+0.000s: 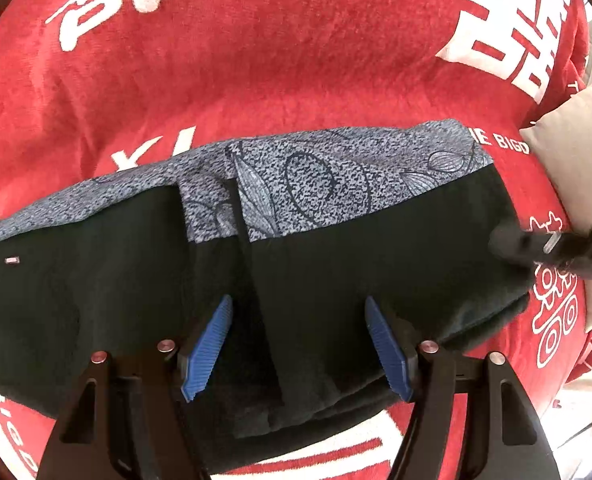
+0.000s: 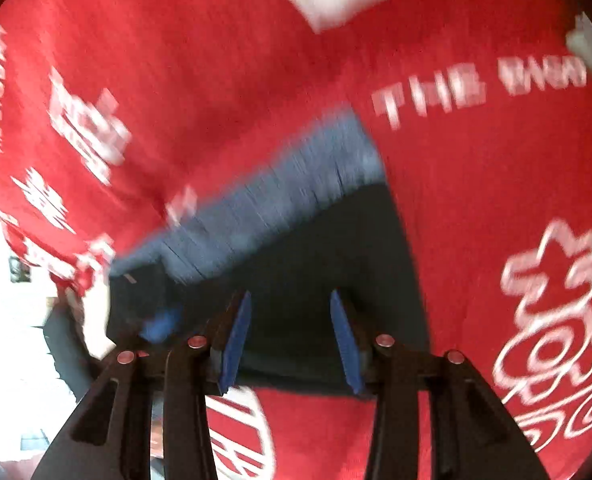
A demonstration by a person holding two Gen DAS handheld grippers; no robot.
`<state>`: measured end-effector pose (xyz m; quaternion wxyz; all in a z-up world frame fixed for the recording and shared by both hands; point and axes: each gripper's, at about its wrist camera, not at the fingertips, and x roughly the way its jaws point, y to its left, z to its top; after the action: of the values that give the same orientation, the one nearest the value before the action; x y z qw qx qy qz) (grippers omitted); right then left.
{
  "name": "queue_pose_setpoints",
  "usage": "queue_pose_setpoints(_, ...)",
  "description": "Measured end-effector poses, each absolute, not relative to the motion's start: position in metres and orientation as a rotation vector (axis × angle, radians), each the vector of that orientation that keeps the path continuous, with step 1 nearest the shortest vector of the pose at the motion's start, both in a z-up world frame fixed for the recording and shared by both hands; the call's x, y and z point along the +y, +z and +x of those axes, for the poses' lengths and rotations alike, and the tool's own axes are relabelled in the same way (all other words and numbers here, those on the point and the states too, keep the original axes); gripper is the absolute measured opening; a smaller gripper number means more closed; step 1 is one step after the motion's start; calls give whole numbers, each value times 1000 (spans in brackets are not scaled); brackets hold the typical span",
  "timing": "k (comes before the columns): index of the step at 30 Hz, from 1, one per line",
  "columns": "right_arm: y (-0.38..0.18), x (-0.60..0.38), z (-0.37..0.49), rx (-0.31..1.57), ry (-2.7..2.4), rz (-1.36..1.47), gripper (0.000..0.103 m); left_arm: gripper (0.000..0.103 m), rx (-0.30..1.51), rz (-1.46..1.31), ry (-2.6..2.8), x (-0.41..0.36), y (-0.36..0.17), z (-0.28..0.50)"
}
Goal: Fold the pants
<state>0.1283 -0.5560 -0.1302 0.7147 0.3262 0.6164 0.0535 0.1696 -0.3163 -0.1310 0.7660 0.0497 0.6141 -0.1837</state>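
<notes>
On red printed blanket (image 1: 296,72): folded pants (image 1: 336,264), black with grey patterned band. Left tongs (image 1: 298,344) parted, empty, above the pants; right tongs (image 2: 291,338) parted, empty, at three o'clock edge.

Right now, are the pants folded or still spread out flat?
Folded. The pants lie as a compact block on the red blanket, with black layers overlapping across the grey patterned part.

Pants (image 1: 316,264): folded, black, with a grey patterned band along the far edge; lying flat on the cover.
Cover (image 1: 296,80): red, with white lettering and symbols.
Left gripper (image 1: 298,344): 2 blue pads spread apart above the black cloth, nothing pinched.
Right gripper (image 1: 536,246): blurred, at the pants' right edge.
Cushion (image 1: 568,168): beige, far right.
</notes>
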Motion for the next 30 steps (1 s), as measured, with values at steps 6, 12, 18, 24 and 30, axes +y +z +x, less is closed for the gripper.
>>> queue_pose_setpoints(6, -133, -555, 118, 1308, 100, 737, 43, 87, 1367, 65, -307, -289, -131, 165)
queue_pose_setpoints(12, -128, -538, 126, 1332, 91, 627, 43, 87, 1364, 64, -230, -272, -114, 156)
queue_pose_setpoints(18, -119, -511, 138, 1393, 70, 471, 45, 87, 1365, 46, -131, -253, -104, 142)
queue_pose_setpoints(24, -103, -454, 146, 1386, 168, 295, 45, 87, 1393, -24, -14, -212, -102, 124)
queue_pose_setpoints(30, -125, -384, 147, 1465, 273, 172, 48, 87, 1420, -67, 51, -178, -106, 113)
